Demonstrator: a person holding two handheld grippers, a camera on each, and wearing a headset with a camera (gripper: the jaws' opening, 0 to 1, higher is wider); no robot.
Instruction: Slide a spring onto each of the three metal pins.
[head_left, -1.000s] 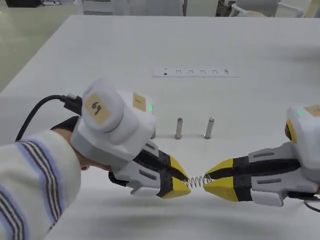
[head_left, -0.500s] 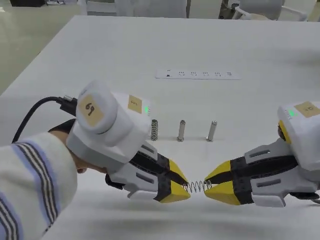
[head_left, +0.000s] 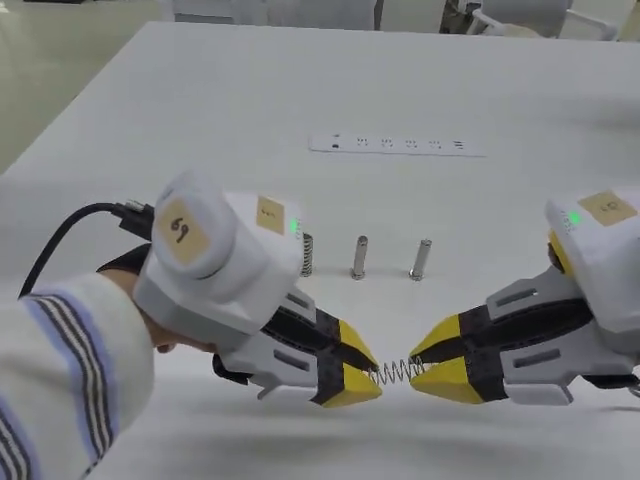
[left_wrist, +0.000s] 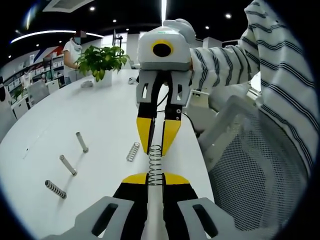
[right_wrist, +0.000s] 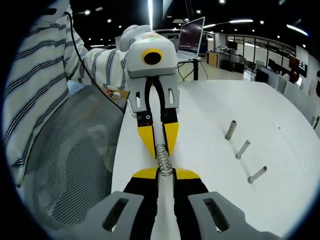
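**Spring held between two grippers, short of the pins**

In the head view, the left gripper (head_left: 362, 375) and right gripper (head_left: 432, 362) meet tip to tip above the white tabletop (head_left: 480, 90). Each has its yellow jaws pinched onto one end of a small coiled steel spring (head_left: 397, 371). Toward 12 o'clock stand three upright metal pins. The spring-covered pin (head_left: 307, 255) is at 11 o'clock, the bare middle pin (head_left: 359, 257) nearer 12, and the bare end pin (head_left: 420, 258) at 1. A loose second spring (left_wrist: 133, 151) lies on the table.

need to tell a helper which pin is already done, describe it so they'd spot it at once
On the white table, three short metal pins stand in a row just past the left gripper. Take the left-end pin as the head view shows them: it alone wears a coiled spring, while the middle pin and right-end pin are bare metal.
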